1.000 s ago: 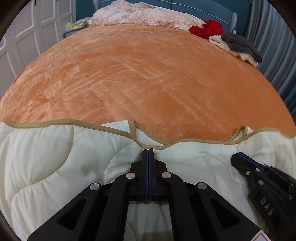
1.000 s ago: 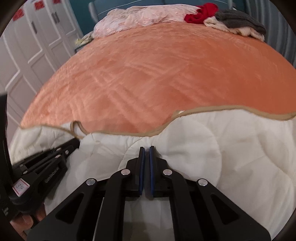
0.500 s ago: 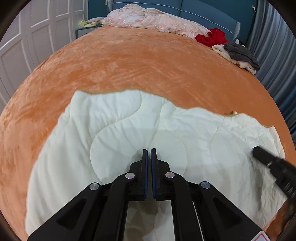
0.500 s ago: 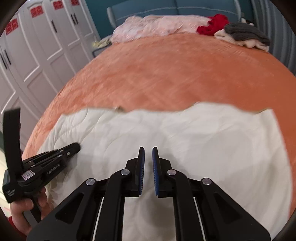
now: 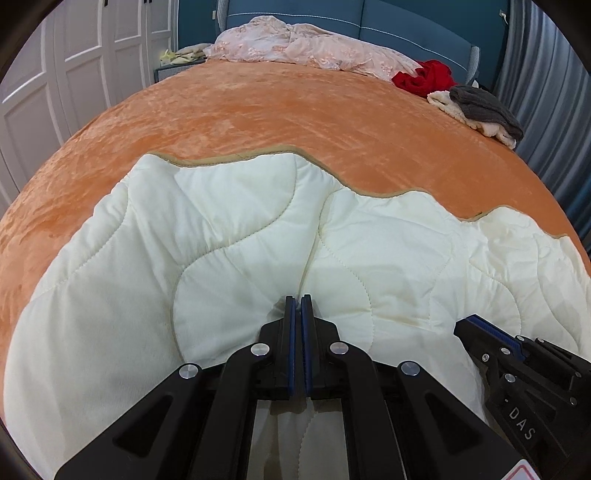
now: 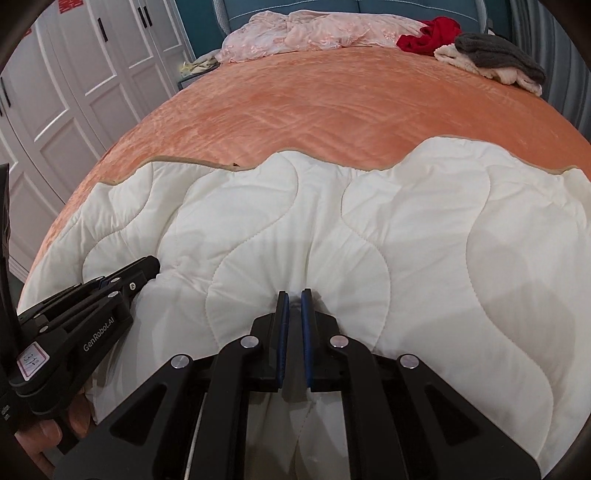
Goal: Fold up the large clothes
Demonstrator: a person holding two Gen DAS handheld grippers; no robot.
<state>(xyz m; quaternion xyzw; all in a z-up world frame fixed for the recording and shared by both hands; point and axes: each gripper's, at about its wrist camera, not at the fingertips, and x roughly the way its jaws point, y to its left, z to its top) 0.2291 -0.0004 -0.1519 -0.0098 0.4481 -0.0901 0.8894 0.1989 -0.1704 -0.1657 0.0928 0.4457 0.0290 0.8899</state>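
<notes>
Both hand-held grippers, left point(image 5: 297, 300) and right point(image 6: 294, 295), pinch the cream quilt point(image 5: 229, 236), lying lengthwise across the orange bed point(image 5: 258, 110).

Orange bed point(image 5: 258, 118); cream quilt point(image 5: 229, 229) near; clothes far.

A cream-white quilted garment with wavy stitching and tan edging point(image 6: 369, 229) lies spread over the near part of a bed covered in an orange plush blanket point(image 6: 314, 107). The right tool point(image 6: 293, 299) has its blue-padded jaws nearly together, pinching a fold of the quilted fabric, while the left tool point(image 6: 147, 267) rests on the fabric at the near left. At the far end lie a pink floral cover point(image 6: 314, 31), a red cloth point(image 6: 432, 33) and a grey knit point(image 6: 498, 51), with white wardrobe doors point(image 6: 74, 92) on the left.
</notes>
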